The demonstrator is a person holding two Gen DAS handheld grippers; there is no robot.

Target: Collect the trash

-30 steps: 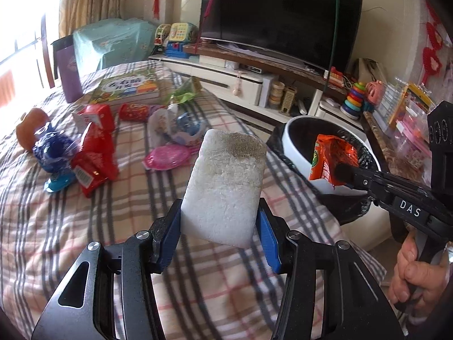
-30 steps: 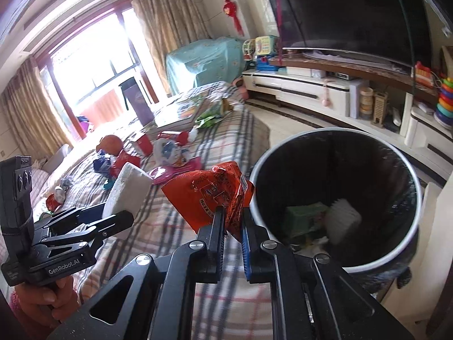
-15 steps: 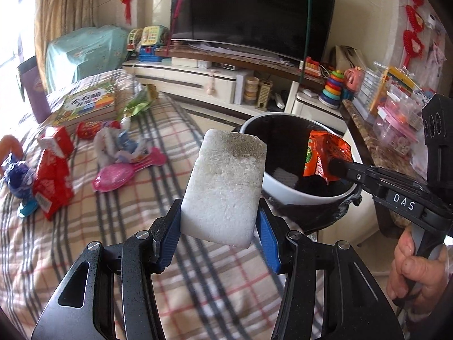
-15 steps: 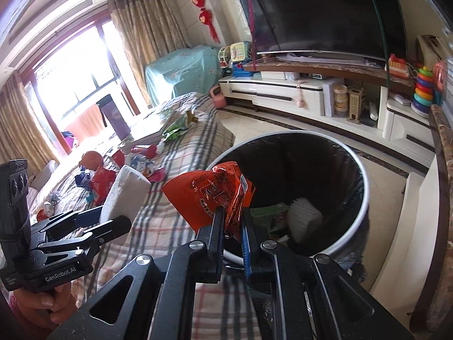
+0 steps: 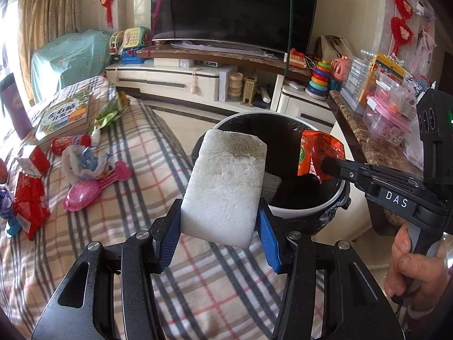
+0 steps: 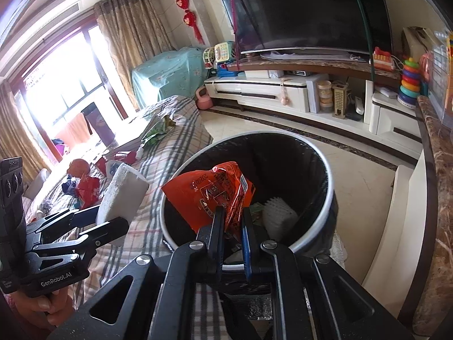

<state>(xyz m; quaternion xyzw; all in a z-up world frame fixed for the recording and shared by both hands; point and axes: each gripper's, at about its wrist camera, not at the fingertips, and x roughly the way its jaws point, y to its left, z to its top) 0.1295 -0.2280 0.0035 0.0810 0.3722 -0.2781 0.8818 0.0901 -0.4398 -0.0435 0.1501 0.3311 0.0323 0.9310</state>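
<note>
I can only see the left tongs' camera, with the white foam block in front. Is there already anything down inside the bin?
Observer: Yes. The right camera looks into the bin and shows a white ridged foam piece lying at the bottom.
Operator: Is the orange wrapper over the bin?
Observer: The orange wrapper, pinched in the right tongs, hangs above the bin's opening.
Operator: And my foam block?
Observer: From the right camera, the foam block in the left tongs sits over the checked blanket, beside the bin and not above it.
</note>
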